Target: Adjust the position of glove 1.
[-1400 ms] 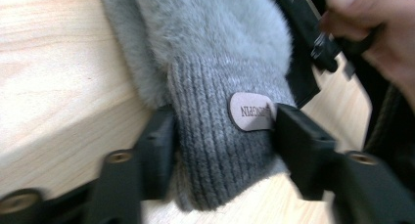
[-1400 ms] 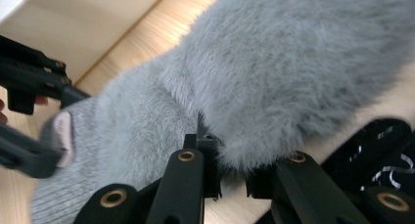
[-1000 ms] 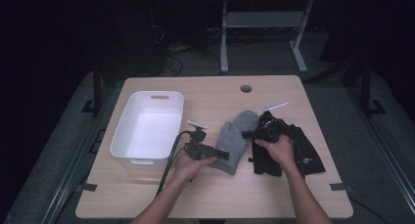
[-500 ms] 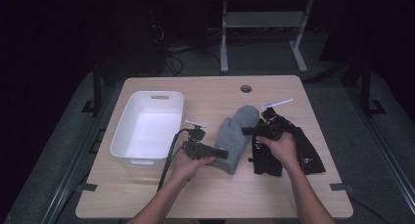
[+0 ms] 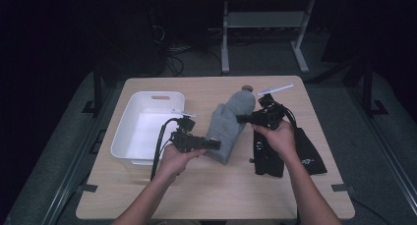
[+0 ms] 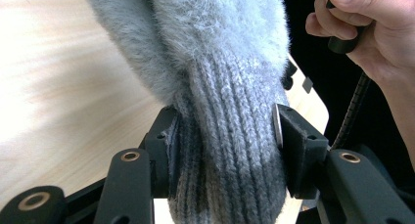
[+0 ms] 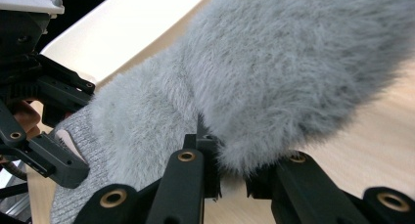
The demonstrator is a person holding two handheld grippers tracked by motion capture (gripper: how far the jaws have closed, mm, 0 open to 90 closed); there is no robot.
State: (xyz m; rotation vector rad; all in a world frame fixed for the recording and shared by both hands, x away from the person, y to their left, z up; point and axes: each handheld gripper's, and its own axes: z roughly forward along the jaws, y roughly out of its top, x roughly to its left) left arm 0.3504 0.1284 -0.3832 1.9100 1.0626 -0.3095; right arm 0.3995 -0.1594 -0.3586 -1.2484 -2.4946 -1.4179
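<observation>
Both tongs are gripping the grey mitten above the worktop's middle: left tongs clamping its ribbed cuff, right tongs pinching its fuzzy body. It looks soft, light and floppy, so the firmer cuff is giving the surest hold.

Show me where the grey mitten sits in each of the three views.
High view: grey mitten at table centre, right of the white bin.
Left gripper view: its knit cuff fills the centre, between the jaws.
Right gripper view: its fluffy body spans the upper right.
Shared landmark: the mitten's knit cuff.
</observation>
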